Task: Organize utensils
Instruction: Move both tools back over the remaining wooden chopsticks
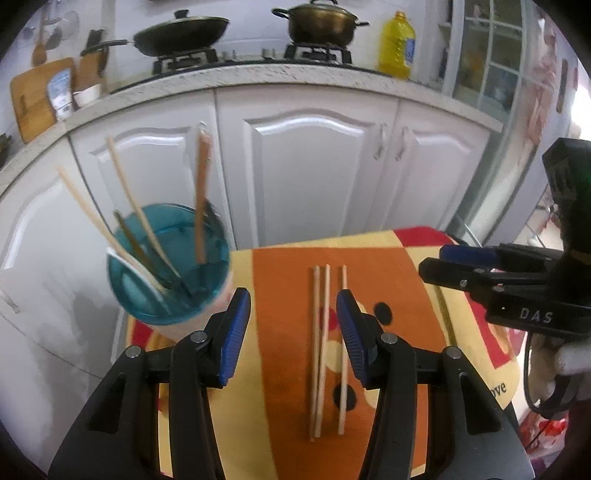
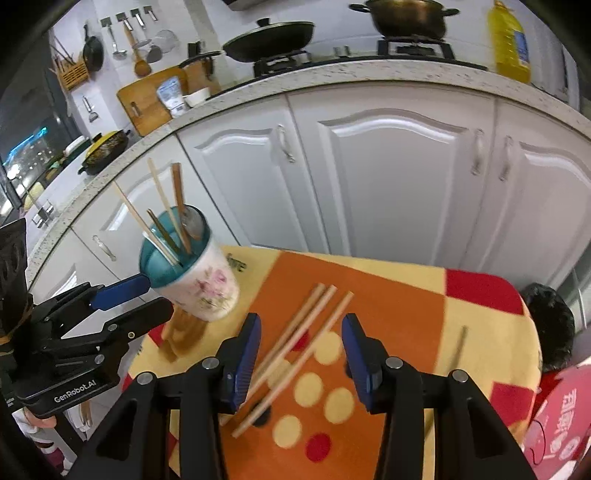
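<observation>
Three pale wooden chopsticks [image 1: 325, 350] lie side by side on the orange and yellow cloth [image 1: 284, 295]; they also show in the right wrist view [image 2: 295, 350]. A cup with a teal inside [image 1: 166, 266] holds several chopsticks and a spoon at the cloth's left end; it also shows in the right wrist view [image 2: 192, 273]. My left gripper [image 1: 293, 314] is open and empty, just left of the loose chopsticks. My right gripper [image 2: 301, 339] is open and empty above the chopsticks. The right gripper also shows in the left wrist view [image 1: 428, 264].
White cabinet doors [image 1: 314, 166] stand behind the table under a speckled counter [image 1: 295, 77]. A wok [image 1: 177, 33], a pot [image 1: 317, 22] and a yellow oil bottle [image 1: 397, 46] sit on it. A red bag [image 2: 561, 413] is at the right.
</observation>
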A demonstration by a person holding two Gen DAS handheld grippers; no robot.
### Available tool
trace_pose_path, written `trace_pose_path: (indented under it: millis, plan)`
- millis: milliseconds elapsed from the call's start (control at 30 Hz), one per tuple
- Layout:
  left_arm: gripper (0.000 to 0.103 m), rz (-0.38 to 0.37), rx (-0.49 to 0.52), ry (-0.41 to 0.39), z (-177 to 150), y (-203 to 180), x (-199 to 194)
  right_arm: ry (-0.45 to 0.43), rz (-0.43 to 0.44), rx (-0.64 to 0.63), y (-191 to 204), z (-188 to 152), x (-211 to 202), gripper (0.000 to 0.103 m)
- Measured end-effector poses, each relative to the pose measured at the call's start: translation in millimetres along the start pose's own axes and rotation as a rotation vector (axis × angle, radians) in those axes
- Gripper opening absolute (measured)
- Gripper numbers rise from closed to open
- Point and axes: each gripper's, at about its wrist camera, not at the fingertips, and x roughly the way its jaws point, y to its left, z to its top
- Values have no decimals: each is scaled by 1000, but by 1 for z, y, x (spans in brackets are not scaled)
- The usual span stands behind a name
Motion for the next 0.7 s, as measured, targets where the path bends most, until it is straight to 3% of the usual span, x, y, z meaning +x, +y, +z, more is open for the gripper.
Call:
trace_pose_path:
  millis: [333, 567, 700]
  plan:
    - [48, -36, 18, 69, -10, -20, 32, 23, -57, 73, -45, -25, -8, 44]
    - [48, -101, 8, 126, -25, -20, 62, 80, -99, 157, -84, -47, 7, 44]
    - [47, -99, -21, 178, -35, -15, 84, 112, -104, 201, -100, -56, 18, 44]
